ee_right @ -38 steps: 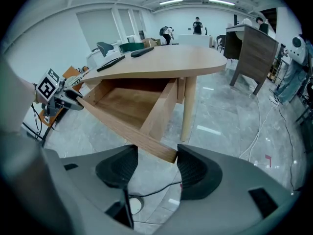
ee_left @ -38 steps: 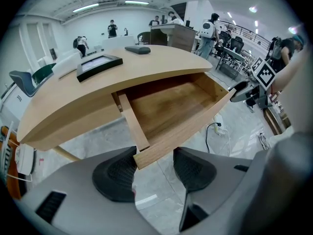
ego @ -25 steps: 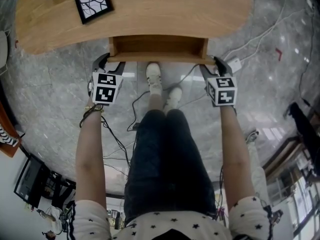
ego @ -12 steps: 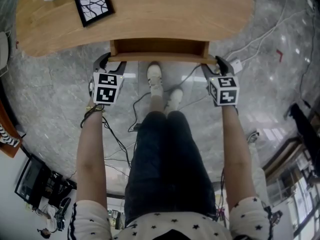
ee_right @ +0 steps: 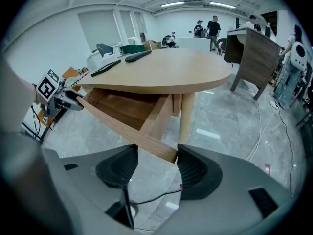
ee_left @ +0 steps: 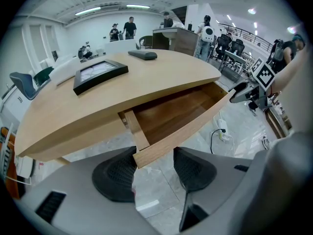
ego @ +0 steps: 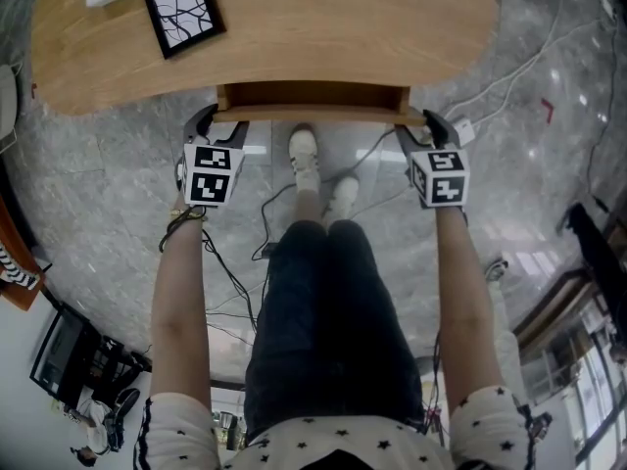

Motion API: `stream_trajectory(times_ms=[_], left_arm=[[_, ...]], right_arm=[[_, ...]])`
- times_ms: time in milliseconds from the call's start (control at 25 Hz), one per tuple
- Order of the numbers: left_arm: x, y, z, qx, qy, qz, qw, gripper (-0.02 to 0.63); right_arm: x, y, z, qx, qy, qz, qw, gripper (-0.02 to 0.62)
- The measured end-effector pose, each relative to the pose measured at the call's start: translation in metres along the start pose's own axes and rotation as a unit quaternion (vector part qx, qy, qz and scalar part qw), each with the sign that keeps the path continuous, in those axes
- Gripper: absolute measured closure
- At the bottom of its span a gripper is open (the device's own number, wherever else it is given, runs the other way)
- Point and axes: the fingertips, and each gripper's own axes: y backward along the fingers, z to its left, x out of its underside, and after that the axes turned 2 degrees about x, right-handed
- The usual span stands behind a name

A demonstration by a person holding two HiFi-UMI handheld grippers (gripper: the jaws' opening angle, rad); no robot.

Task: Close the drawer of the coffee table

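Beneath the near edge of the wooden table [ego: 294,37], the drawer [ego: 312,96] stands partly open; I hold left gripper [ego: 220,121] and right gripper [ego: 415,125] at its front corners, fingers [ee_left: 115,175] spread, each pair straddling a corner.

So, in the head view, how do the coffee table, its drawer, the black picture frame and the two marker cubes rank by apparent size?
1. coffee table
2. drawer
3. black picture frame
4. left marker cube and right marker cube: they look alike, so no ranking. Being nearer the camera, they may appear enlarged.
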Motion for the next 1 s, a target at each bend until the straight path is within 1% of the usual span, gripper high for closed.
stream_trajectory(times_ms=[1000], left_arm=[[-0.023, -0.007, 0.012, -0.004, 0.002, -0.016, 0.9999, 0.376]], right_arm=[[-0.024, -0.007, -0.013, 0.006, 0.003, -0.008, 1.0, 0.352]])
